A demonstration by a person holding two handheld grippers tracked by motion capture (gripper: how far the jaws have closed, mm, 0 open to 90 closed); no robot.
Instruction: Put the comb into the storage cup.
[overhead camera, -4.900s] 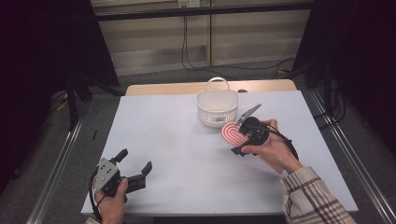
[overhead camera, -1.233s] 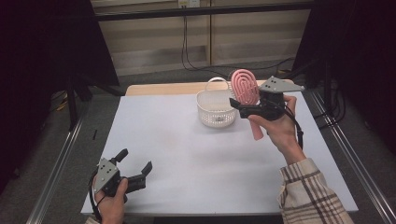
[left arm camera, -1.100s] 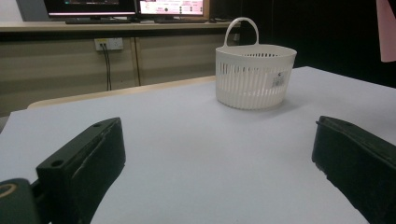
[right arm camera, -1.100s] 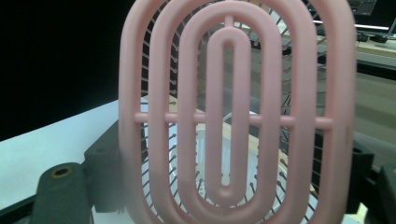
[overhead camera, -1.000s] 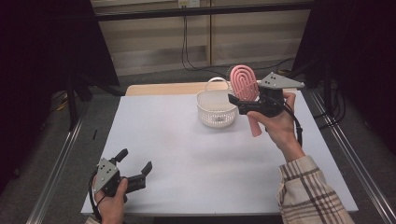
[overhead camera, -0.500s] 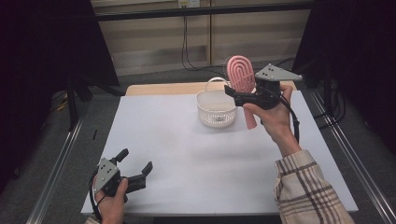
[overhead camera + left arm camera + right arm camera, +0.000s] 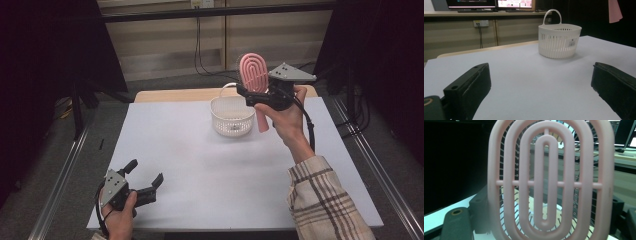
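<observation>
- At the near left corner of the surface [image 7: 200, 165] our left hand-held gripper [image 7: 146, 181] rests low, jaws apart with nothing between them, pointing toward the basket.
- In the middle, the white basket [image 7: 233, 116] stands upright near the far edge, looking empty.
- On the right, our right hand-held gripper [image 7: 254, 98] is clamped on the pink hairbrush [image 7: 253, 74], holding it upright in the air just beside and above the basket's right rim.
- We judge the step to be carrying the brush to the basket; next it needs moving left over the opening, lowering, then letting go.
</observation>
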